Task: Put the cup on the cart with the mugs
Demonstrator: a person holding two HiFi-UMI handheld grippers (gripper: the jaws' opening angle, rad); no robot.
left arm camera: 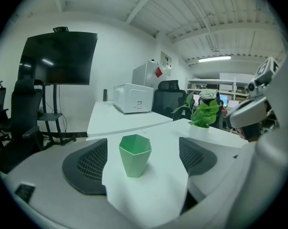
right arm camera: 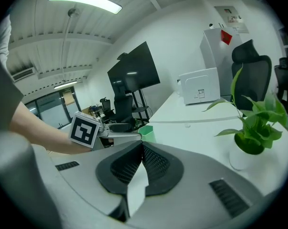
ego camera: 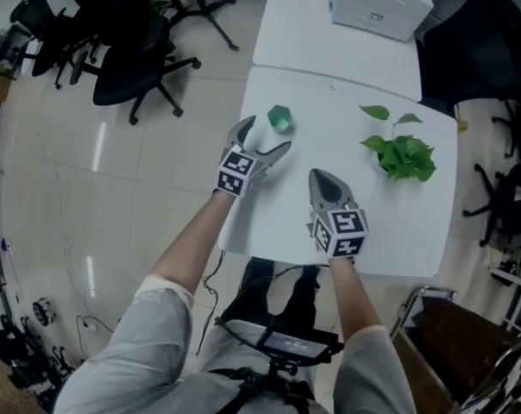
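Observation:
A green faceted cup [ego camera: 280,119] stands upright on the white table [ego camera: 373,222], toward its far left corner. My left gripper [ego camera: 268,134] is open, its jaws spread wide on either side of the cup's near face. In the left gripper view the cup [left arm camera: 135,155] sits between the two dark pads [left arm camera: 87,166], and neither pad touches it. My right gripper [ego camera: 321,176] is shut and empty, resting over the table's middle; its jaws [right arm camera: 142,146] meet tip to tip. From there I see the cup [right arm camera: 147,133] behind the left gripper's marker cube [right arm camera: 84,129]. No cart or mugs are in view.
A potted plant [ego camera: 404,155] in a white pot stands at the table's right side. A white box-shaped machine [ego camera: 377,3] sits on a second table beyond. Black office chairs [ego camera: 135,54] stand on the floor to the left, another [ego camera: 476,50] to the right. A dark screen [left arm camera: 58,58] stands on a stand.

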